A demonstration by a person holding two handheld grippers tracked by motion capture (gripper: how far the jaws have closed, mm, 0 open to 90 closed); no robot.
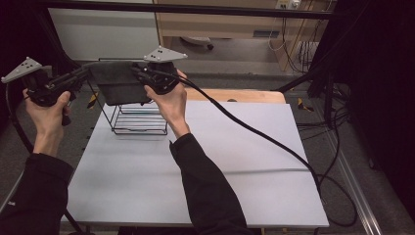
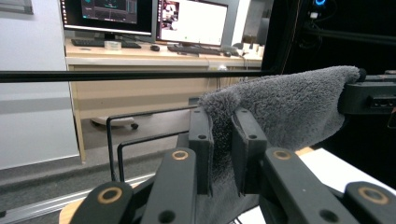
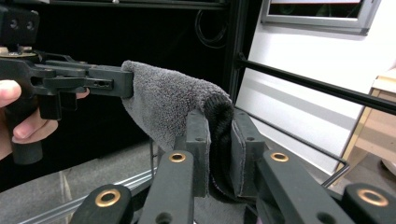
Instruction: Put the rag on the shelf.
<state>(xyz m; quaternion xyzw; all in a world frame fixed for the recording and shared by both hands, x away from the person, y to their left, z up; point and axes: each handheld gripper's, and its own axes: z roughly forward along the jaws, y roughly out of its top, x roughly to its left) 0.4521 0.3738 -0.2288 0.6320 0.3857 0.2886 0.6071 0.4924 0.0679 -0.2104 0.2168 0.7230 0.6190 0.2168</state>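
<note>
From above, a grey towel [image 1: 117,83] hangs stretched over the black wire rack [image 1: 139,120] on the white table [image 1: 205,186], between the left gripper [image 1: 80,76] and right gripper [image 1: 139,73]. Left gripper view: jaws pinch the towel's [image 2: 280,107] corner, a black bar [image 2: 116,74] crossing behind. Right gripper view: jaws clamp the towel's [image 3: 173,102] other corner.

Fluffy grey cloth towel [image 2: 285,107]; black wire rack [image 1: 139,117].

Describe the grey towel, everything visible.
The grey towel is dark, fluffy, terry-like cloth. It hangs stretched in the air between the left gripper and the right gripper, each clamped on an upper corner. Its body droops in front of the black wire rack on the table; whether it touches the rack is unclear.
</note>
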